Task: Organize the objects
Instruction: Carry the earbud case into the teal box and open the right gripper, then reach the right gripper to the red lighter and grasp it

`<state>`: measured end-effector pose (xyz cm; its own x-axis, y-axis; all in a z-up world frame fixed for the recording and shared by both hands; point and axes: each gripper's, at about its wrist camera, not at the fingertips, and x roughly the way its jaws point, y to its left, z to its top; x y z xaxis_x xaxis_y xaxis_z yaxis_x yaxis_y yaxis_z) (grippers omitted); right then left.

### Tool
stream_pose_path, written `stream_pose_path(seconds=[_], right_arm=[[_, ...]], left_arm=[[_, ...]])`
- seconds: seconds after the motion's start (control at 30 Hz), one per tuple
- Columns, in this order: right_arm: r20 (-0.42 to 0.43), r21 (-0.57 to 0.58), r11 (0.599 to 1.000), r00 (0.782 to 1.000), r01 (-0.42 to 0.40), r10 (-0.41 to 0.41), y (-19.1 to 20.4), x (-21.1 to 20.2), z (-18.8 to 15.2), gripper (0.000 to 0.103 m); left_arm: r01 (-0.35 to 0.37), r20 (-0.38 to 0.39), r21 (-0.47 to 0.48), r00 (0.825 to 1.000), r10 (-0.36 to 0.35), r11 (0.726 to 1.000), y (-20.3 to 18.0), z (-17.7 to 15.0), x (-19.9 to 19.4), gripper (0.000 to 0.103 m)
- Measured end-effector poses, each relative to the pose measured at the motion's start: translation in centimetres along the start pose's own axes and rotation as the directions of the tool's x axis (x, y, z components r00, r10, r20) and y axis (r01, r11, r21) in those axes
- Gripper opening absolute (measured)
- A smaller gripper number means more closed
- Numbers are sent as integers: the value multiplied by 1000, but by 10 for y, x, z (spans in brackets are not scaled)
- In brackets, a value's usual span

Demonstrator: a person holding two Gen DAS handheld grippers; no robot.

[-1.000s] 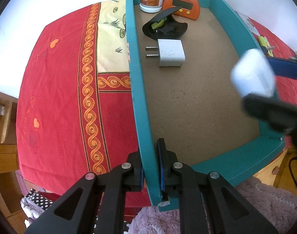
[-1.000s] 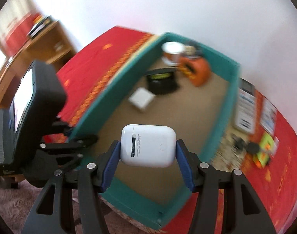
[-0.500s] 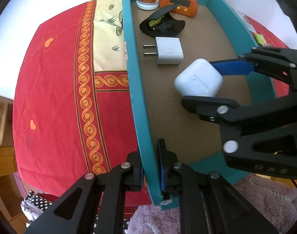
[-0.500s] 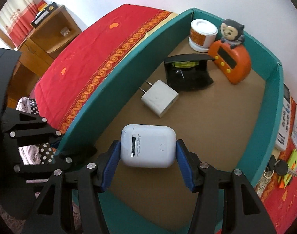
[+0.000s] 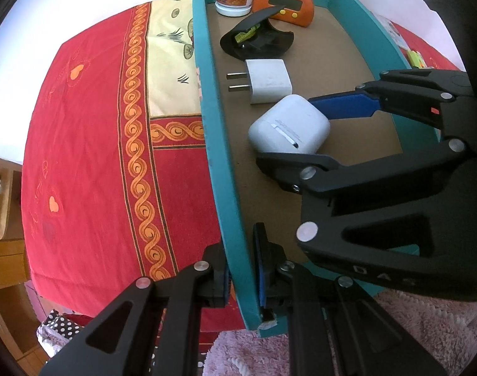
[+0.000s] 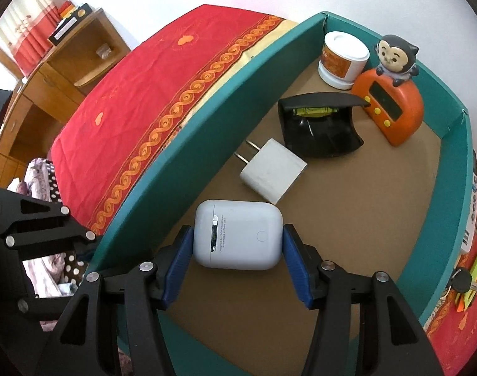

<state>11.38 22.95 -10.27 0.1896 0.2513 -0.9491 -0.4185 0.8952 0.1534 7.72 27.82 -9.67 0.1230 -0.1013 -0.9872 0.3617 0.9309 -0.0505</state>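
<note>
A teal box (image 5: 218,163) (image 6: 163,169) with a brown floor rests on a red patterned cloth. My left gripper (image 5: 240,269) is shut on the box's near left wall, one pad on each side of it. A white earbud case (image 6: 238,235) (image 5: 288,125) sits between the blue pads of my right gripper (image 6: 237,261) (image 5: 304,131), which is shut on it, low over the box floor. Just beyond the case lie a white charger plug (image 6: 274,174) (image 5: 268,80) and a black curved holder (image 6: 319,125). At the box's far end stand a white jar (image 6: 343,59) and an orange clock (image 6: 391,106).
Outside the box's right wall, on the cloth, lie a key (image 6: 462,280), green and orange bits (image 6: 476,275) and a white remote (image 6: 473,216). A wooden shelf unit (image 6: 50,72) stands at the left. A pink rug (image 5: 426,322) lies below the table edge.
My right gripper has come down into the box with the earbud case and moved toward the charger plug. The left gripper stays clamped on the box wall.
</note>
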Motion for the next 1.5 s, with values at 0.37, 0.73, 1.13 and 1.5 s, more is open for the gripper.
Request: stream_pose_path(seconds=[0.37, 0.73, 1.13, 1.5], right_arm=[[38, 59, 998, 999, -6, 4, -6, -19, -5, 68], [142, 194, 981, 988, 30, -58, -53, -94, -36, 68], [153, 608, 793, 975, 37, -163, -197, -136, -105, 65], [77, 786, 614, 972, 79, -224, -289, -110, -111, 58]], left_arm=[[7, 1, -4, 1000, -7, 1000, 1, -1, 0, 11], [19, 7, -18, 1000, -19, 1000, 10, -2, -1, 11], [12, 22, -35, 1000, -11, 999, 10, -5, -2, 11], [4, 23, -55, 1000, -2, 998, 12, -12, -5, 11]])
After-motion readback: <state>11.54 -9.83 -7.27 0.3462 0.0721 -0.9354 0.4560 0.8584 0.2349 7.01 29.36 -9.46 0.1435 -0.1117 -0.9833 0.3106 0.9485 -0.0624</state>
